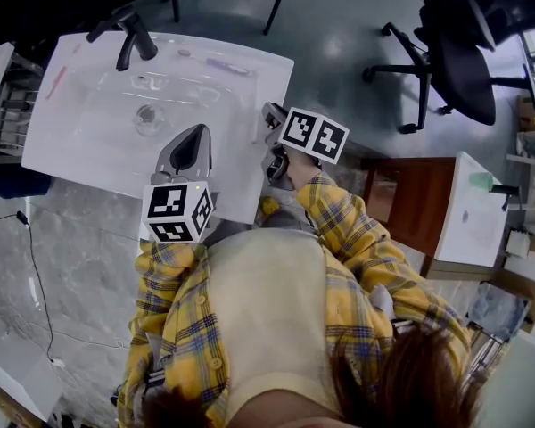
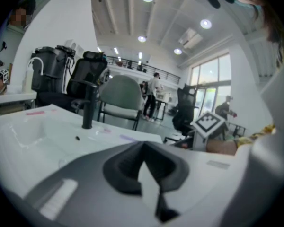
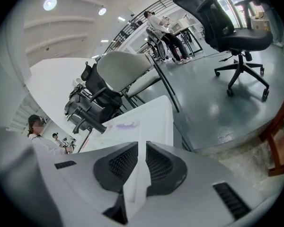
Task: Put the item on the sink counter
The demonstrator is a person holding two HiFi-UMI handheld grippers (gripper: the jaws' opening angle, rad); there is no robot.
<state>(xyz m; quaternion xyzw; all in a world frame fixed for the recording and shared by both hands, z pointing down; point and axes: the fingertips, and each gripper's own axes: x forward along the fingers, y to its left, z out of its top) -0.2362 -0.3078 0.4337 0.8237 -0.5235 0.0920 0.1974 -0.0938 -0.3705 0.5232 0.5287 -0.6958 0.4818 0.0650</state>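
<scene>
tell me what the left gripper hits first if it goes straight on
Probably the sink counter's back ledge near the purple item, right of the black faucet; the left gripper may pass over it, height unclear.

I see a smooth, glossy white sink tabletop [image 1: 80, 141], ceramic by its look. The black faucet [image 1: 134, 41] on it has a matt finish and looks like metal. The left gripper [image 2: 143, 144] and right gripper [image 3: 142, 145] have matt grey plastic shells. The right one's dark pads [image 3: 120, 167] are finely ribbed and look rubbery. The yellow plaid sleeve [image 1: 357, 239] is soft woven cloth. The grey floor [image 1: 339, 25] is polished and shiny. The brown cabinet [image 1: 410, 199] looks like smooth varnished wood.
</scene>
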